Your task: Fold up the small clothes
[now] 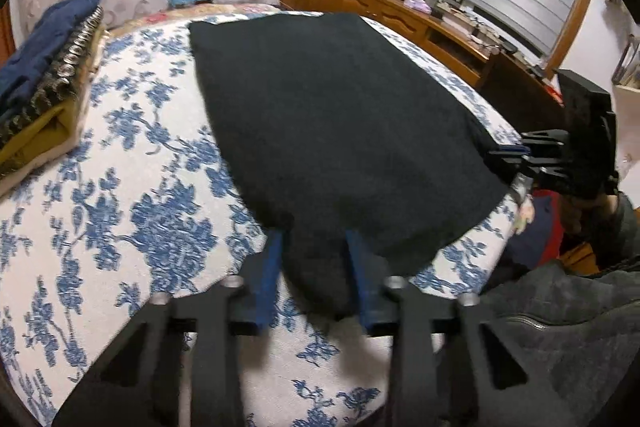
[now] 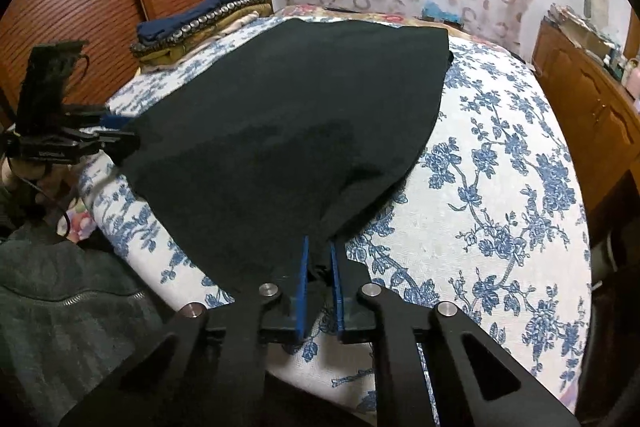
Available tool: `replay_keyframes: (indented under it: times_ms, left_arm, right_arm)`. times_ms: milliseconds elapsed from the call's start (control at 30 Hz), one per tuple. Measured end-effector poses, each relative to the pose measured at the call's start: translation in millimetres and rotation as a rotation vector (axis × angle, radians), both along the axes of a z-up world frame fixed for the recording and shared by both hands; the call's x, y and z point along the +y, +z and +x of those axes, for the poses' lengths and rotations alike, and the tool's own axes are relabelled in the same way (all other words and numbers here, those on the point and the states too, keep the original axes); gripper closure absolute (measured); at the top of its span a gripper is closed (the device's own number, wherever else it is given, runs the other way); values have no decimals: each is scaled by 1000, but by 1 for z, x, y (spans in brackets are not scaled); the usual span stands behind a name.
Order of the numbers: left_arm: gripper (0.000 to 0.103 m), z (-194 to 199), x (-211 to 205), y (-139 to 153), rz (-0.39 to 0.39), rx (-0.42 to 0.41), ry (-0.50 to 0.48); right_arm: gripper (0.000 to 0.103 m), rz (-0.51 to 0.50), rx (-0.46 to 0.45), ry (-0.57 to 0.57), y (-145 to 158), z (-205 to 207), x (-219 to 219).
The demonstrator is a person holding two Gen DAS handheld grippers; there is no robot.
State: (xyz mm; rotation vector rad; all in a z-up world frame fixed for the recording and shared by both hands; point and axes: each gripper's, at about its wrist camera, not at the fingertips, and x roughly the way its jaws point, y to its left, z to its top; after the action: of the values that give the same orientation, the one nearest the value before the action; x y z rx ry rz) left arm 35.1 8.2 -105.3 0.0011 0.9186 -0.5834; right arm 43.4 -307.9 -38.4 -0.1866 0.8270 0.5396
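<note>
White bedding with blue flowers [image 1: 132, 155] is being covered in the middle by a flat black cloth [image 1: 340, 131]. One near corner of the cloth is being pinched between the blue fingers [image 1: 275, 259] of the left gripper [image 1: 314, 247]. The other near corner is being squeezed by the right gripper [image 2: 318, 253], its fingers almost together. Both finger tips are being hidden under the cloth. A pile of folded clothes [image 1: 44, 67] is being cut off at the edge.
</note>
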Motion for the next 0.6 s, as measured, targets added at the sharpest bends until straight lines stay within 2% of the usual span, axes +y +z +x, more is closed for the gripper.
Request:
replay_keyframes:
  times_ms: [67, 100, 233, 333, 600]
  left_arm:
    - [92, 2, 0, 1, -3, 5, -9]
    - [94, 3, 0, 4, -10, -2, -9]
    - [96, 17, 2, 30, -66, -56, -6]
    - [96, 42, 2, 55, -94, -115, 15]
    - [96, 137, 4, 94, -140, -204, 99]
  right_arm:
    - [94, 41, -4, 3, 2, 2, -4]
    - [94, 67, -17, 2, 6, 3, -7]
    - [95, 169, -72, 4, 27, 11, -15]
    - [95, 224, -122, -14, 42, 25, -20]
    - [95, 229, -240, -33, 84, 100, -15]
